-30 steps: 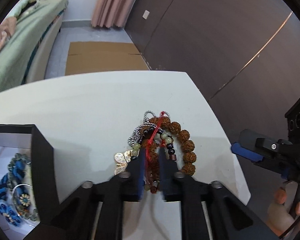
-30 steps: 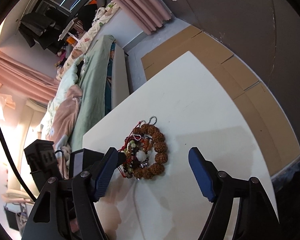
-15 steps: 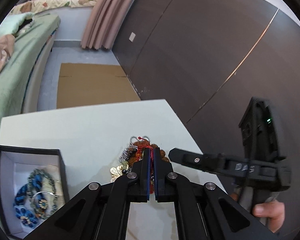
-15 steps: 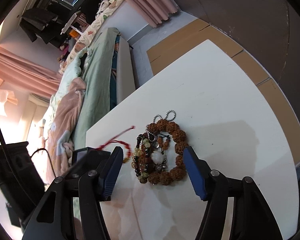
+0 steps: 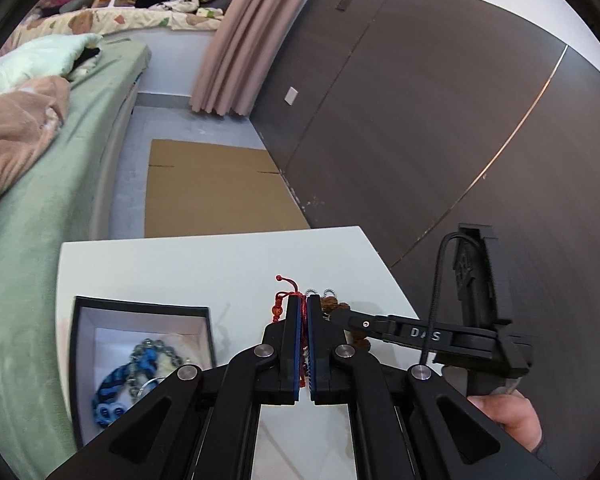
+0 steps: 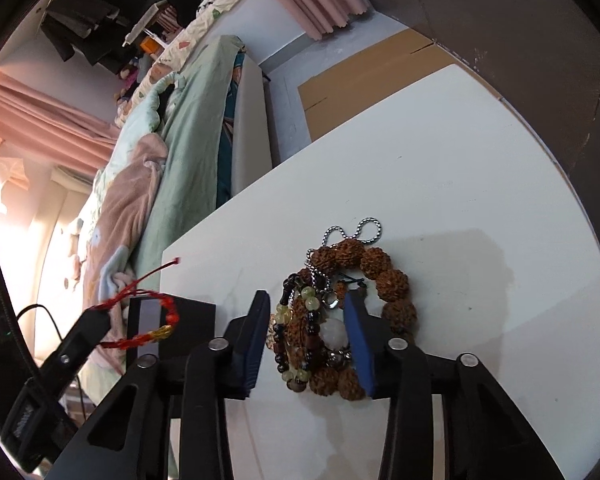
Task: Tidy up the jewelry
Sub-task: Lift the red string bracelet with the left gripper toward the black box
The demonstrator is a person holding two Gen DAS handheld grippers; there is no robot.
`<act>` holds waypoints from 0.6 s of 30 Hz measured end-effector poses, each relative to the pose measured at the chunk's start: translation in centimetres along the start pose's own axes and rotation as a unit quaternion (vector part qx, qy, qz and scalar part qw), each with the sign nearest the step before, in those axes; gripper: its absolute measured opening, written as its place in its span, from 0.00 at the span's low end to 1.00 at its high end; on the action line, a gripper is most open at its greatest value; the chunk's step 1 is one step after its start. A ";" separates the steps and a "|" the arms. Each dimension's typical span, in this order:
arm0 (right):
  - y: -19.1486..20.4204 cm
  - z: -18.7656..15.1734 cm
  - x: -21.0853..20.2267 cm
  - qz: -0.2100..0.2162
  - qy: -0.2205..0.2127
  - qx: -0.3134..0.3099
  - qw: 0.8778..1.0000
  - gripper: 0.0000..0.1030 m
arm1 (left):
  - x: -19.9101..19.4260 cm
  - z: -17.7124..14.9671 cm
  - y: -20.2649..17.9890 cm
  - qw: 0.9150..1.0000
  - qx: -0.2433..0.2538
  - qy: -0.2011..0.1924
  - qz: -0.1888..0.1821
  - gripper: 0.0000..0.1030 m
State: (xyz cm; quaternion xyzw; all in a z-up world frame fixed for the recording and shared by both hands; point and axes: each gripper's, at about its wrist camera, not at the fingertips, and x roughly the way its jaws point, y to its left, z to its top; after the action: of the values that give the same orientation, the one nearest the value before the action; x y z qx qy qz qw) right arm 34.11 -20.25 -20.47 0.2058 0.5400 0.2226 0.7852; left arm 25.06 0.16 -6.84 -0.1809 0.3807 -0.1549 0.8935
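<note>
Left claw (image 5: 304,312) pinches the red cord bracelet (image 6: 156,320); right claw (image 6: 310,320), closing around the bead pile (image 6: 340,320), may drag tangled strands.

A red cord bracelet (image 6: 140,320) with a gold bead dangles in the air at the lower left of the right wrist view. At lower centre lies a heap of jewelry (image 6: 336,320) on the white bench (image 6: 480,200) — big brown seed beads, pale green beads, a silver ball chain. In the left wrist view's lower left, a black box (image 5: 140,312) holds blue beaded pieces — open.
</note>
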 end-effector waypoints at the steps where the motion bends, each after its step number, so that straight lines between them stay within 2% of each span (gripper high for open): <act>1: 0.1 0.0 0.2 -0.001 0.001 -0.001 1.000 0.35 | -0.3 0.0 0.1 1.000 -0.001 -0.001 0.001 0.02; 3: 0.4 0.0 0.6 0.000 0.005 -0.002 1.000 0.35 | -0.7 0.1 0.4 1.000 -0.003 -0.003 0.006 0.02; 6: 0.8 -0.1 0.9 -0.011 0.006 -0.011 1.000 0.27 | -1.5 0.1 1.1 1.000 -0.006 -0.006 0.013 0.02; 8: 0.9 -0.2 1.1 -0.014 0.008 -0.014 1.000 0.09 | -2.1 0.0 1.7 1.000 -0.008 -0.007 0.020 0.02; 11: 1.2 -0.4 0.7 -0.009 0.000 -0.023 1.000 0.09 | -2.6 -0.2 2.6 1.000 -0.012 -0.009 0.028 0.02; 18: 2.4 -0.9 -2.2 0.037 -0.039 -0.032 0.998 0.09 | -3.4 -0.6 4.2 0.999 -0.017 -0.004 0.039 0.02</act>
State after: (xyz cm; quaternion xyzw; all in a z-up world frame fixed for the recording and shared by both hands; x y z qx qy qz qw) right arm 32.23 -19.46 -17.71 0.2089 0.4938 0.2607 0.8028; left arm 22.96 5.19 -6.98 -0.1818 0.3868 -0.1128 0.8970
